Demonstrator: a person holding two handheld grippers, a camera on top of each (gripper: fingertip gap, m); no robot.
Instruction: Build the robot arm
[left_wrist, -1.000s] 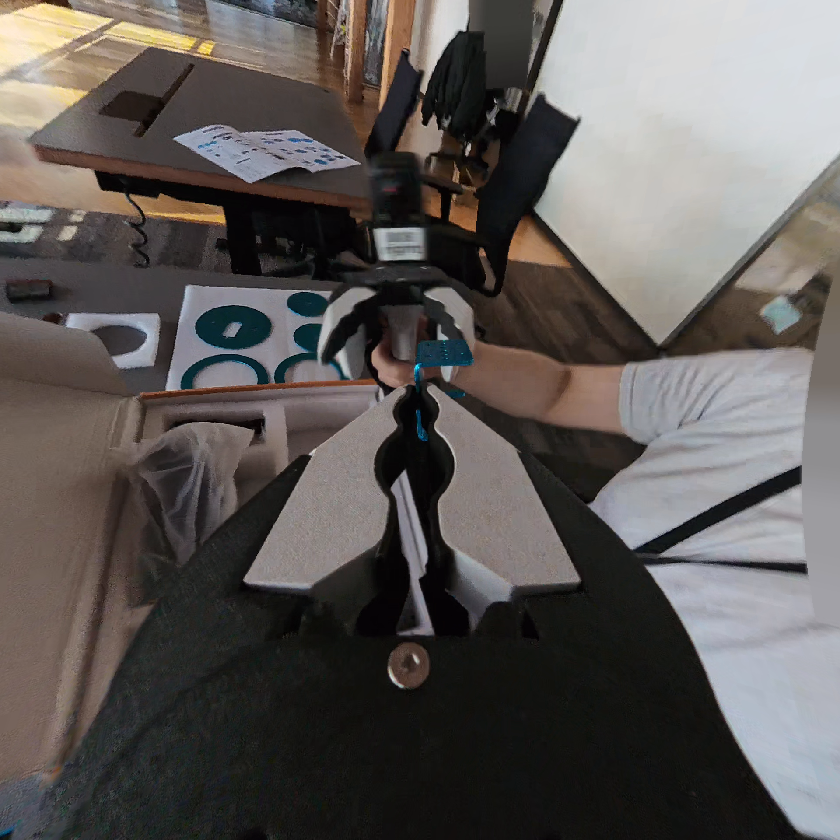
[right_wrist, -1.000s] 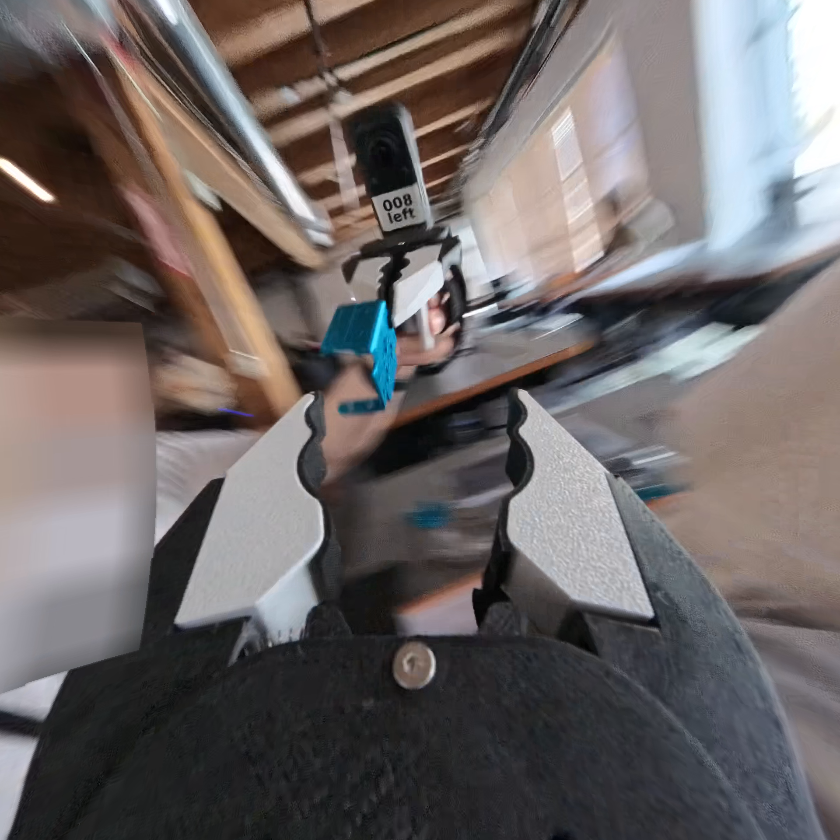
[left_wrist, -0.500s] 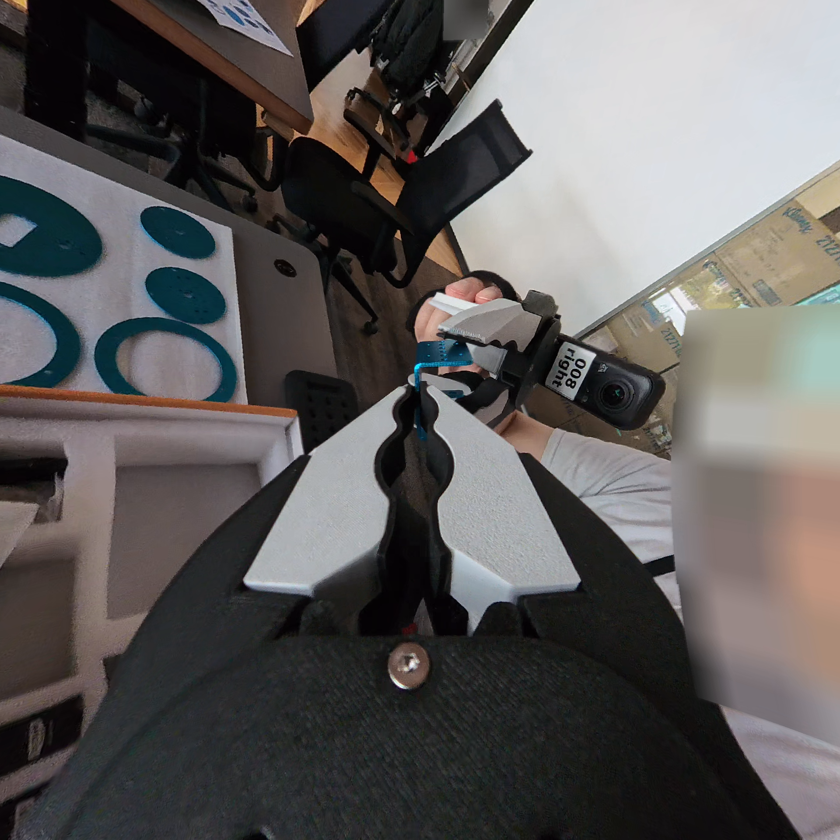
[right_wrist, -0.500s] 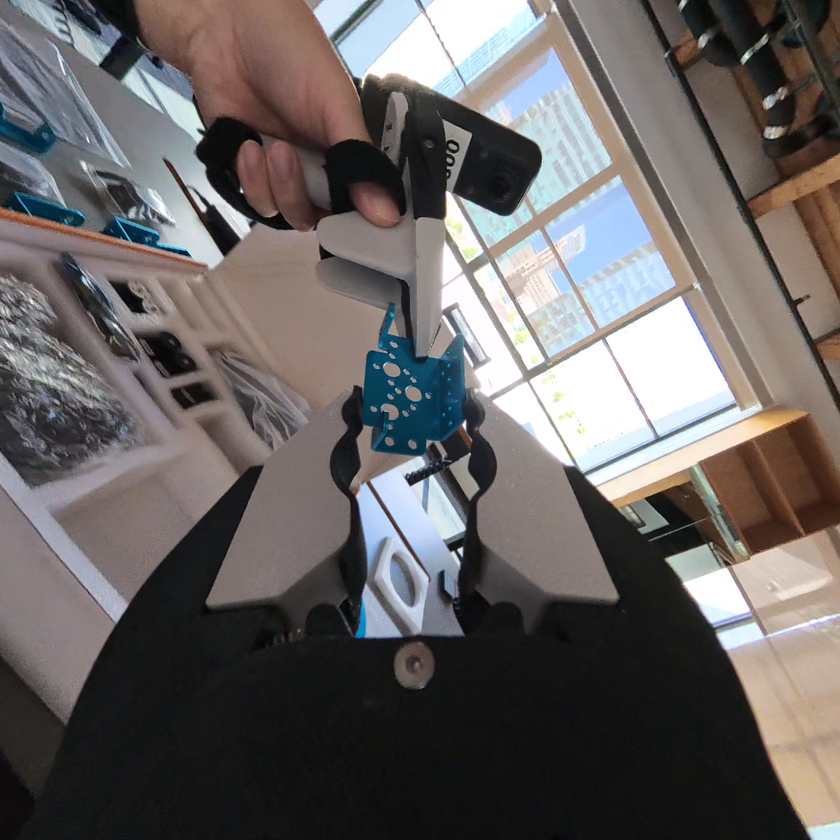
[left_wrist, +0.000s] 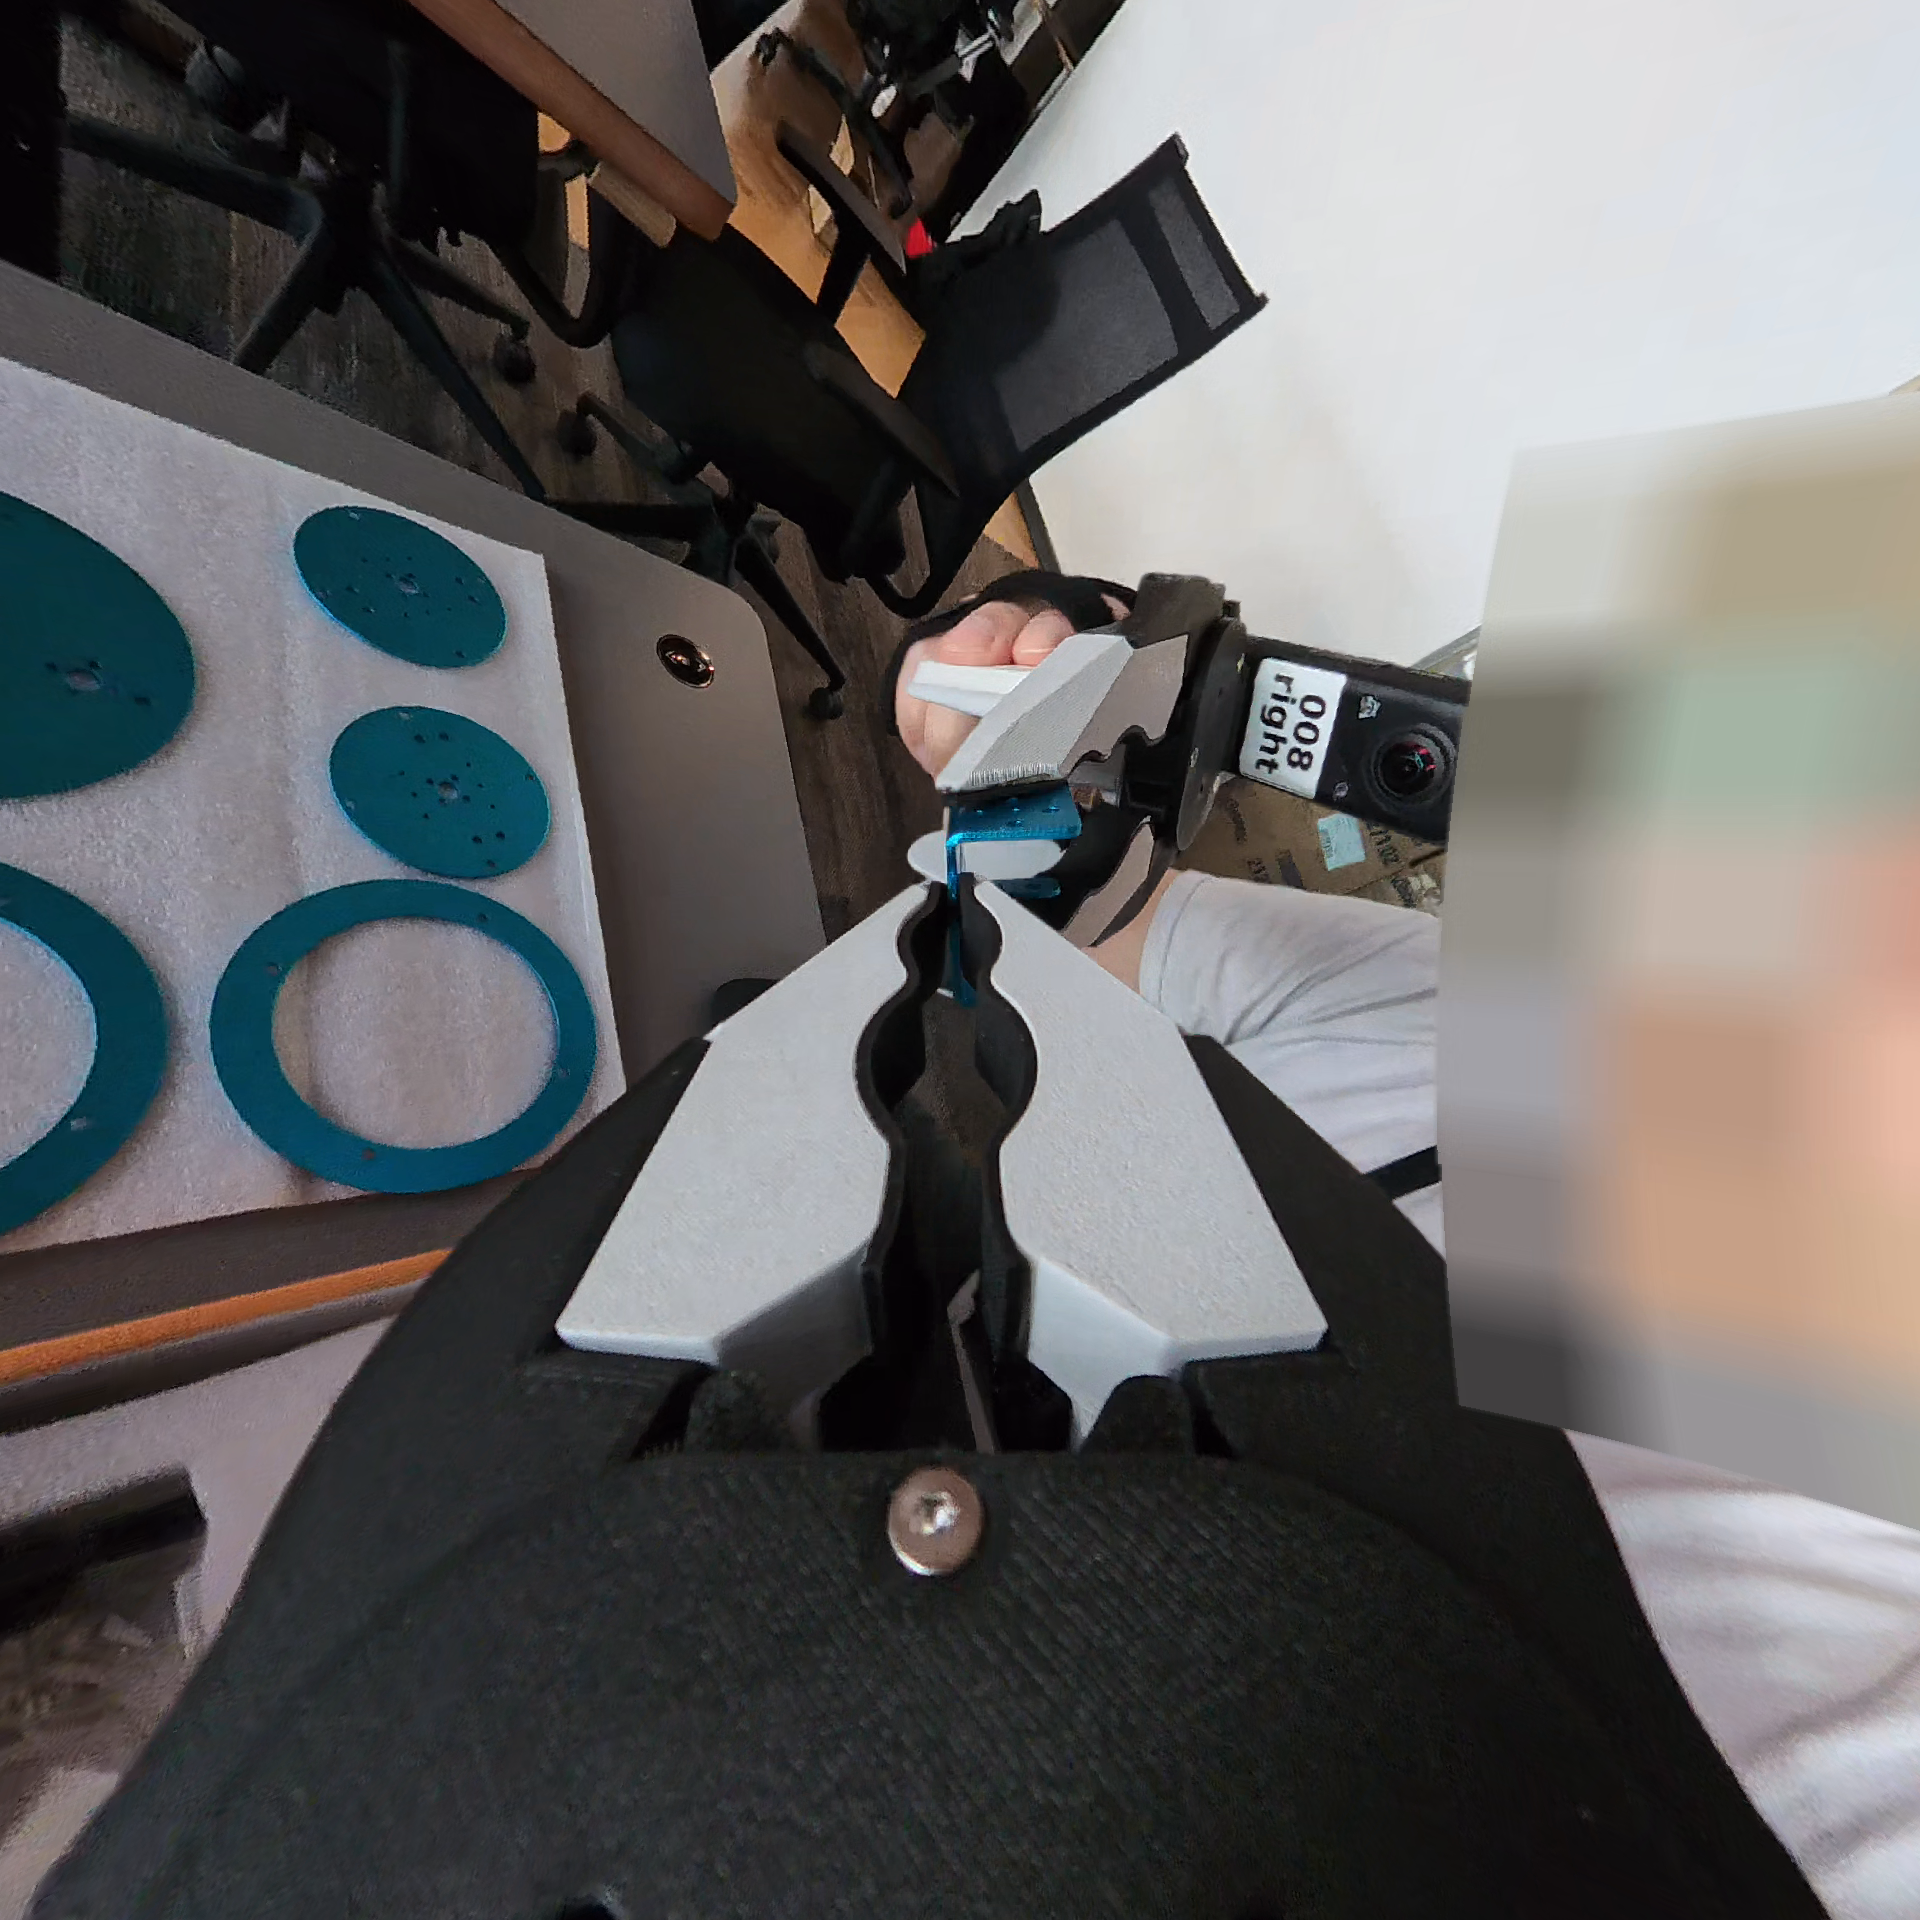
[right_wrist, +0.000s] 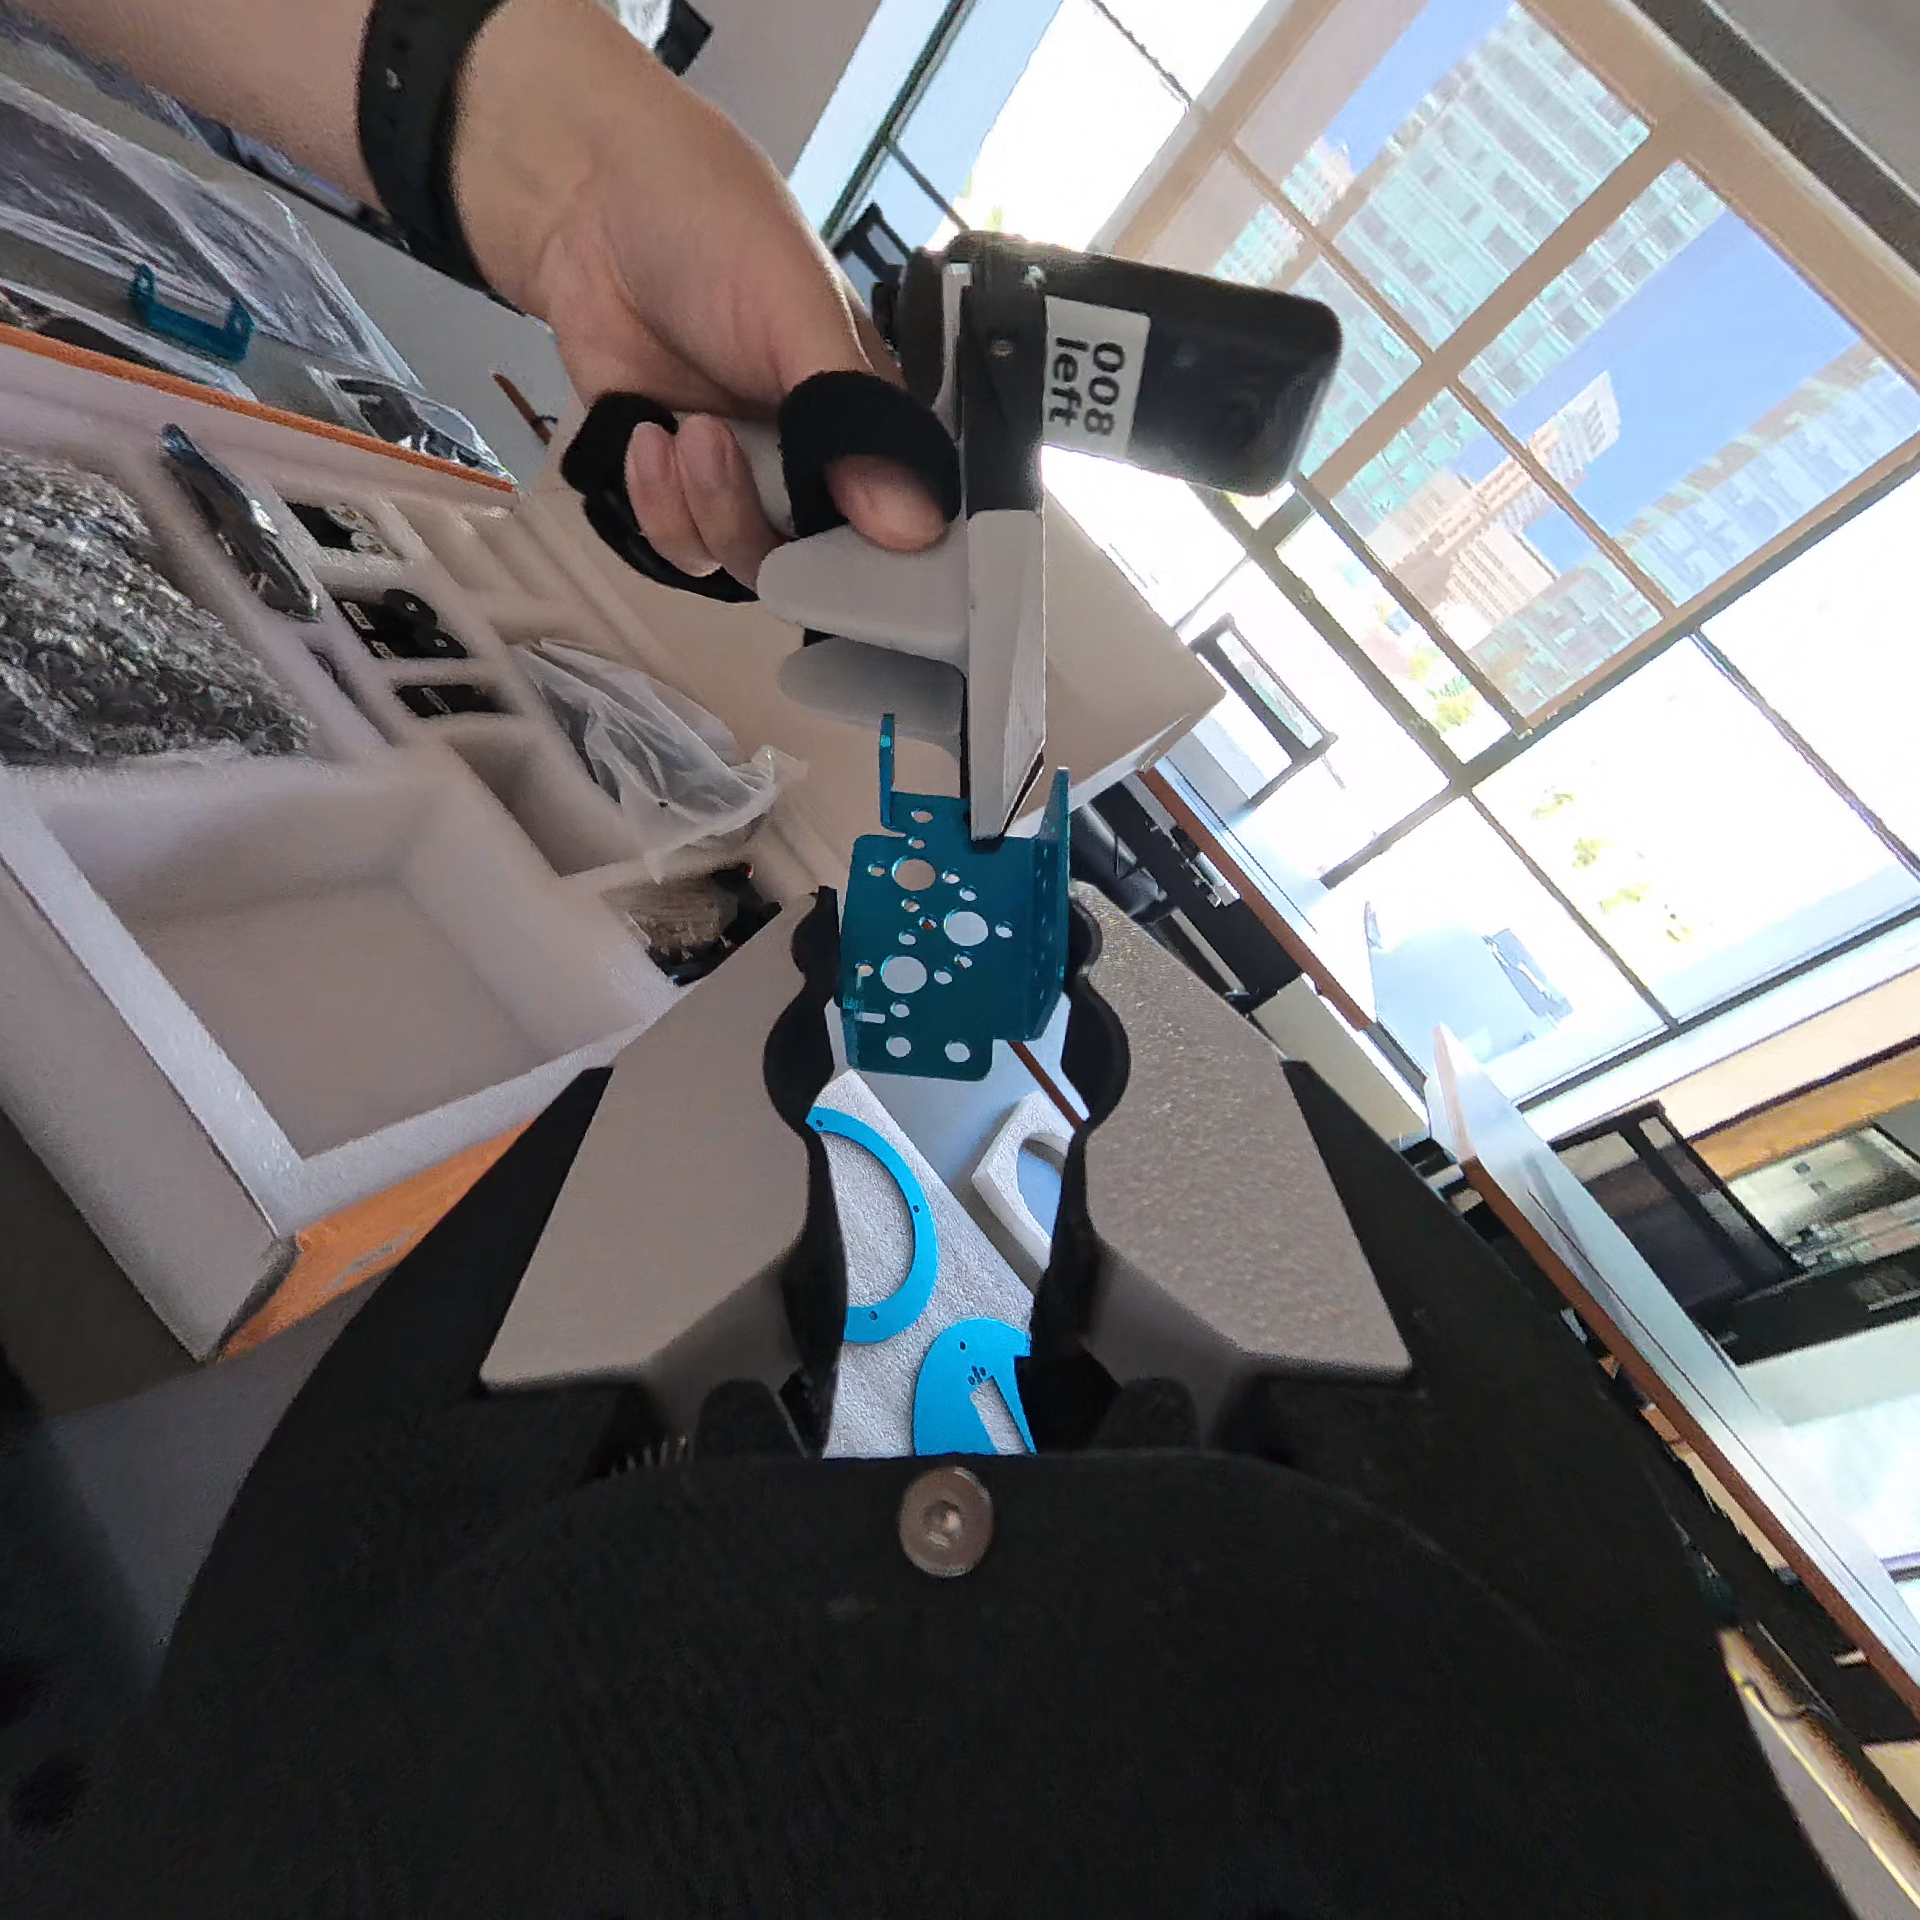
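A blue metal bracket with several holes (right_wrist: 951, 956) is held in the air between both grippers. In the right wrist view my right gripper (right_wrist: 951, 935) is closed on the bracket's two side flanges. My left gripper (right_wrist: 987, 821) comes down from above and pinches the bracket's upper edge. In the left wrist view my left gripper (left_wrist: 954, 899) is shut on the thin edge of the bracket (left_wrist: 1013, 821). The right gripper (left_wrist: 1008, 821) clamps the bracket from the far side, one finger above it and one below.
A white foam sheet (left_wrist: 260, 727) with teal discs and rings lies on the grey table (left_wrist: 665, 748). An open box with foam compartments (right_wrist: 312, 935) and plastic bags (right_wrist: 644, 748) stands to the left. A black office chair (left_wrist: 1039, 343) stands beyond the table. My two grippers' fingertips are within a few centimetres of each other.
One second ago my right gripper was open and apart from the bracket. It has come up to the bracket and closed on its sides. The left gripper has kept its grip throughout.
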